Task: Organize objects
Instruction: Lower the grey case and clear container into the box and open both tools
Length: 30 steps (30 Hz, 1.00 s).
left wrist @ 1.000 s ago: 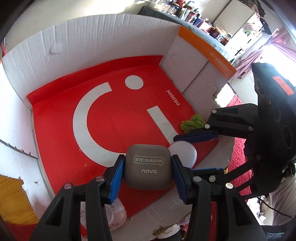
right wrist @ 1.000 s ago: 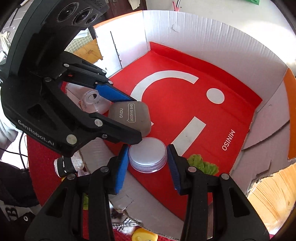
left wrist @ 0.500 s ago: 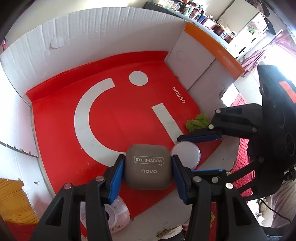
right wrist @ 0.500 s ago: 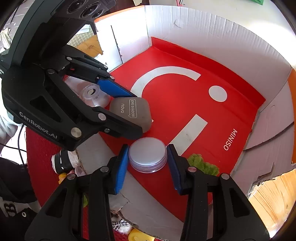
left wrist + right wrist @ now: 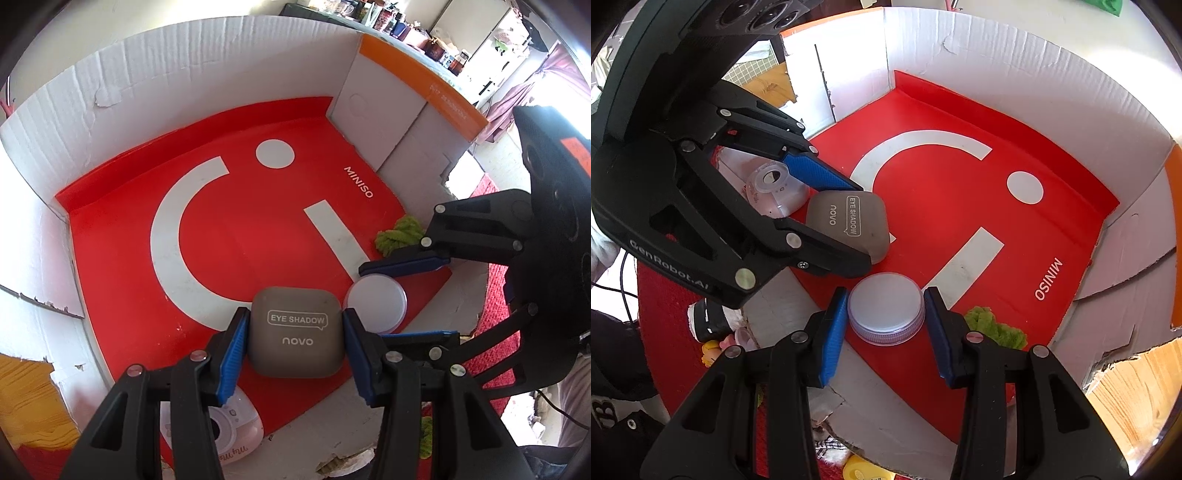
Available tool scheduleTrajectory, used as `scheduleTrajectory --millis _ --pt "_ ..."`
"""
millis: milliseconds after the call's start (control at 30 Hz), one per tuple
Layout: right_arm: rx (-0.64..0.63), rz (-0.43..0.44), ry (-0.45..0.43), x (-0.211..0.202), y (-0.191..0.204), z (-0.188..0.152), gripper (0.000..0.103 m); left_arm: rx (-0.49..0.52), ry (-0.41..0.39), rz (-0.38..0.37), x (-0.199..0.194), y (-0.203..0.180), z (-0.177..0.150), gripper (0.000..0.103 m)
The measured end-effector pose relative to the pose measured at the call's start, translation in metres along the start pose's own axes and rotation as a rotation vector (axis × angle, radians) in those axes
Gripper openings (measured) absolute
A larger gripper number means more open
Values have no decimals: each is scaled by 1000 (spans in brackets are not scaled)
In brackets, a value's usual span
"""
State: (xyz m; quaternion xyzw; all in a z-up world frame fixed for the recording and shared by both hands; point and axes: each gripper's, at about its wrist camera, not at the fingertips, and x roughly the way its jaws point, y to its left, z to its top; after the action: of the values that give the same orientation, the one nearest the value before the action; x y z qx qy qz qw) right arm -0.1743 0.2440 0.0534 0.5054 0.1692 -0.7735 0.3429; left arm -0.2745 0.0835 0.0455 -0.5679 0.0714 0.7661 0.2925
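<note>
A taupe eye shadow case (image 5: 295, 332) marked "novo" sits between the blue pads of my left gripper (image 5: 293, 317), which is shut on it. Beside it on the right is a round jar with a white lid (image 5: 376, 306). My right gripper (image 5: 886, 295) is shut on that jar (image 5: 886, 317), with a pad on each side. Both are held low over the red floor (image 5: 258, 229) of an open cardboard box, near its front edge. In the right wrist view the case (image 5: 846, 221) and left gripper (image 5: 857, 221) are just left of the jar.
White corrugated walls (image 5: 184, 81) ring the box, with an orange-topped flap (image 5: 417, 81) at the right. A green tuft (image 5: 399, 236) lies in the right corner. A pink-and-white toy camera (image 5: 236, 439) lies by the front edge. A red mat (image 5: 495, 314) shows outside.
The right gripper has carried the jar a little farther over the red floor. The left gripper has tilted slightly with the case. Both grips are unchanged.
</note>
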Motion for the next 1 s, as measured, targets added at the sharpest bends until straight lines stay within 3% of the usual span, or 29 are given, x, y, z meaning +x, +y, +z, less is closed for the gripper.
scheduleTrajectory --millis 1000 --pt "2 -7 0 -7 6 -4 42 22 -3 28 -2 -19 -2 52"
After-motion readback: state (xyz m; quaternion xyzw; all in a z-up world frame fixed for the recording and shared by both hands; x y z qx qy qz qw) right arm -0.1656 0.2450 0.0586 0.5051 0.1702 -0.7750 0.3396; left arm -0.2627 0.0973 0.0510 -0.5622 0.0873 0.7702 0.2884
